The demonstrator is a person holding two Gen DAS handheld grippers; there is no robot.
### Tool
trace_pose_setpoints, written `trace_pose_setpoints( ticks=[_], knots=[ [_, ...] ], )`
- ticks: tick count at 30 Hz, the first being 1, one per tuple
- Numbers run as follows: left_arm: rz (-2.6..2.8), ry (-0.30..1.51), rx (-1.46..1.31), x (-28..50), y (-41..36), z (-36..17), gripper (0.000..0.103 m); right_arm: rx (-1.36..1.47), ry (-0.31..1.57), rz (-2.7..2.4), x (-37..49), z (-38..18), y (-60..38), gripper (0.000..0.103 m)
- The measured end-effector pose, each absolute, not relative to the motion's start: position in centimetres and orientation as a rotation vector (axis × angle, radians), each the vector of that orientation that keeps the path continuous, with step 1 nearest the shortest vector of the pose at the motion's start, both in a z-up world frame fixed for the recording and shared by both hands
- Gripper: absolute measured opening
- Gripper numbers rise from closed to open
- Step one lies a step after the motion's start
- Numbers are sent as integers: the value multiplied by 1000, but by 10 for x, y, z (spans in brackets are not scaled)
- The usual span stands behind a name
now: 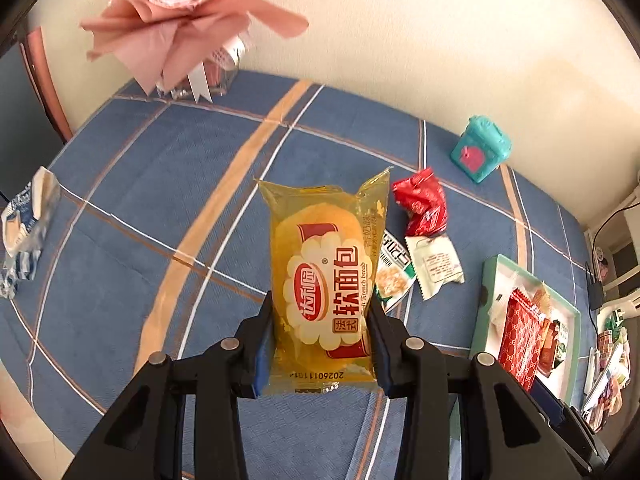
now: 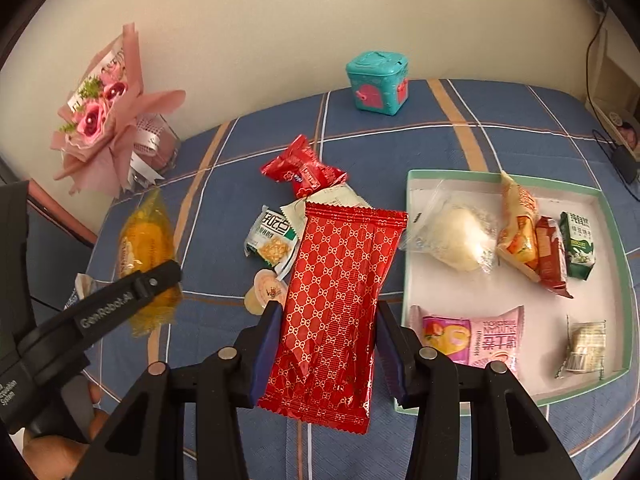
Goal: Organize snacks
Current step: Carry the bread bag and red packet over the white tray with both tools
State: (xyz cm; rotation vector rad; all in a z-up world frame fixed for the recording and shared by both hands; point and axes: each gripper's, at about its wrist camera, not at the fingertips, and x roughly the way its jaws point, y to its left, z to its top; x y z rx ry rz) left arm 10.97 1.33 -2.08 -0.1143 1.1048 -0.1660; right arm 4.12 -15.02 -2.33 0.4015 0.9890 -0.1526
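left wrist view: the black two-finger left gripper (image 1: 322, 340) is clamped on a yellow transparent packet of soft french bread (image 1: 326, 280), one blue-padded jaw on each long side, packet lifted clear above the blue plaid tablecloth (image 1: 160, 184).
right wrist view: the black two-finger right gripper (image 2: 326, 350) is closed on a shiny red foil packet with a gold bow pattern (image 2: 334, 312), jaws pressing its lower edges, packet raised above the cloth.
loose snacks: a crumpled red foil wrapper (image 2: 306, 168), a white and green sachet printed with a photo of nuts (image 2: 272, 240), a pale white sachet (image 1: 436, 264) and small round jelly cups (image 2: 266, 290) lie together on the cloth, between the two held packets in the right wrist view.
tray: a shallow white tray with a mint green rim (image 2: 412, 184) sits to the right of the loose pile; it holds a clear bag with a white bun (image 2: 456, 240), an orange packet (image 2: 518, 232), a small red packet (image 2: 550, 252), a green carton-like pack (image 2: 576, 246), a pink packet (image 2: 476, 336) and a small clear-wrapped biscuit (image 2: 584, 346).
far edge: a teal toy box with a pink door (image 2: 378, 82) stands by the cream wall.
far left corner: a pink wrapped rose bouquet (image 2: 108, 116) stands there.
left edge: a blue and white bag (image 1: 26, 224) lies well apart from the rest.
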Motion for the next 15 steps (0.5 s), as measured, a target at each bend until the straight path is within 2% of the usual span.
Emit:
trace_pose_setpoints(
  ticks=[15],
  knots=[
    [-213,1082,-71,98,-45,-10,42,489,984,-232,26,-21,-215,49]
  ],
)
